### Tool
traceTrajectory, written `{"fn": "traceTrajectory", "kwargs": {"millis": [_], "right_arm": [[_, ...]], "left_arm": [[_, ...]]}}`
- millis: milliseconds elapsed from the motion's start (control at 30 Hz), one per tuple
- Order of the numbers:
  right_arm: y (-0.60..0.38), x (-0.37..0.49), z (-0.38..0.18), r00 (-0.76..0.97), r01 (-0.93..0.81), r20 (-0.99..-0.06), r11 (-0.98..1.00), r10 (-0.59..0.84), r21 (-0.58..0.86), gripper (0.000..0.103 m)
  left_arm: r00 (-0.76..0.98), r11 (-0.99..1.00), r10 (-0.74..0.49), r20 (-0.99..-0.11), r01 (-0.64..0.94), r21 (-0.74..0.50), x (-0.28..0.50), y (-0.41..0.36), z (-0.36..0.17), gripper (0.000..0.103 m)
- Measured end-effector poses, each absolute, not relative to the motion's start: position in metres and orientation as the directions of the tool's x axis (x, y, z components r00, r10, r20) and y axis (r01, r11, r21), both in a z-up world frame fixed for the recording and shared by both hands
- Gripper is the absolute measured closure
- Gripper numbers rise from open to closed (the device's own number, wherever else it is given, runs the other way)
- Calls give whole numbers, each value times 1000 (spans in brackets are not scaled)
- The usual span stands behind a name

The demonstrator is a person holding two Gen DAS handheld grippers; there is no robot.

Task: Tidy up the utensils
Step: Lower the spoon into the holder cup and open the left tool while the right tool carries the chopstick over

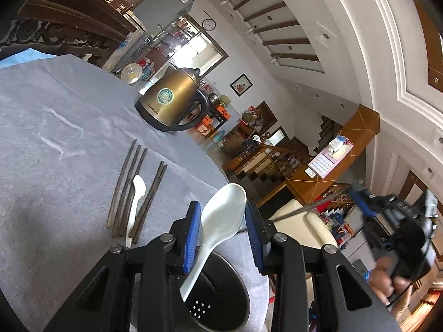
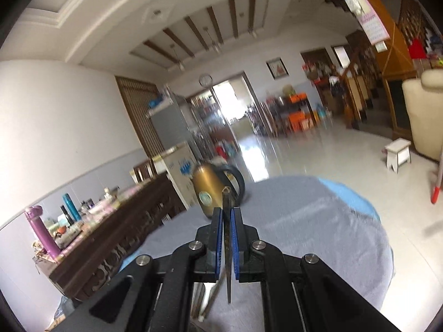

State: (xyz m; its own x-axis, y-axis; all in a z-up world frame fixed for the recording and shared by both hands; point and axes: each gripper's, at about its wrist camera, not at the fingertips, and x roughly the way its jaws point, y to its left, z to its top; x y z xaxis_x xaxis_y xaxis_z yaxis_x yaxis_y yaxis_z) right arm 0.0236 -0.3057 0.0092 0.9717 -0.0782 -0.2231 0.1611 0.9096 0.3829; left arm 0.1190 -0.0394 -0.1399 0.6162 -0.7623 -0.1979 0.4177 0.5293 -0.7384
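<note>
The spoon (image 1: 221,215) was white, the chopsticks (image 1: 130,191) dark brown, the kettle (image 1: 171,99) bronze, the table (image 1: 55,116) cloth grey.

white spoon (image 1: 221,221) tilted over black holder (image 1: 221,290) | chopsticks (image 1: 130,191) flat (grey cloth)

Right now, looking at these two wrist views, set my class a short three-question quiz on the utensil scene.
1. True or false: the right gripper is shut on a chopstick.
2. What does the left gripper have between its fingers? A) fork B) white spoon C) knife
3. Fill in: the handle of the white spoon points down into the black ____.

Key: 1 true; 2 B; 3 holder. Another spoon and chopsticks lie on the grey tablecloth.
</note>
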Motion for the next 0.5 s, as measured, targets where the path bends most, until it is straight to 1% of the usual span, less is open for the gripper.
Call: {"fn": "traceTrajectory", "kwargs": {"millis": [133,333,500], "right_arm": [[-292,15,27,983,117,-174,924,-56,364,96],[-274,6,45,990,66,-138,929,-15,365,96],[-259,8,51,990,23,-136,932,29,361,96]], "left_arm": [[634,537,-747,-200,399,-743,118,-33,-138,69],[649,583,-725,-233,397,-709,111,-31,-134,69],[648,592,-721,-245,393,-704,107,-28,-134,69]]}}
